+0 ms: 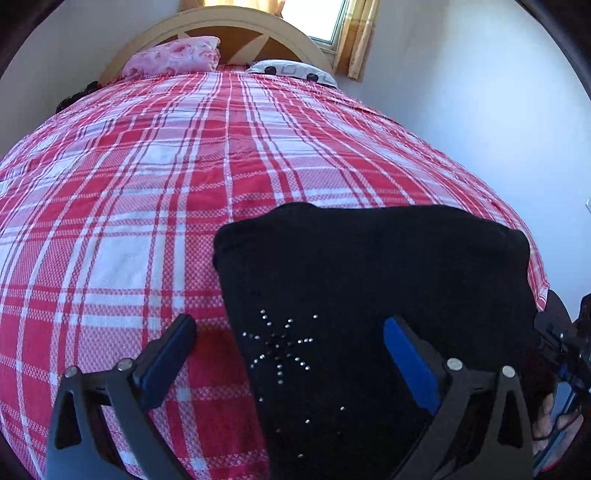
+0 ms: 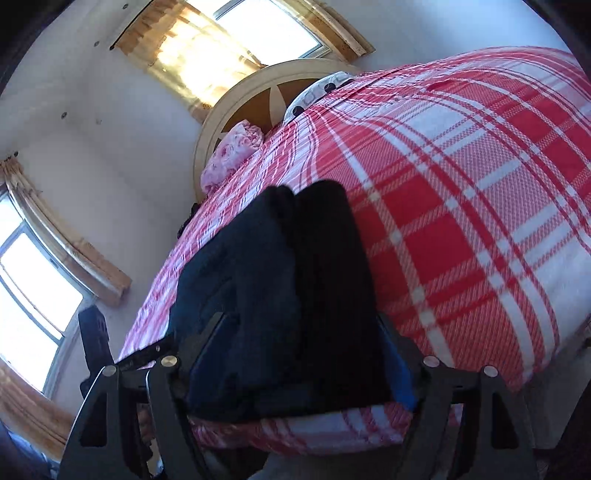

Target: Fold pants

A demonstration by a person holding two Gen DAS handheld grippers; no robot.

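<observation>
Black pants (image 1: 369, 288) with a rhinestone star lie folded into a thick rectangle on the near right part of the bed. My left gripper (image 1: 291, 343) is open above them: its left finger is over the bedspread, its right finger over the cloth. In the right wrist view the folded pants (image 2: 280, 295) lie at the bed's edge. My right gripper (image 2: 295, 354) straddles them with a finger on each side, jaws wide; I cannot tell whether the pads press the cloth.
The bed carries a red and white plaid bedspread (image 1: 147, 184). A pink pillow (image 1: 173, 57) and a white patterned pillow (image 1: 291, 72) lie by the wooden headboard (image 1: 236, 26). Curtained windows (image 2: 207, 48) are behind it. White walls are close on both sides.
</observation>
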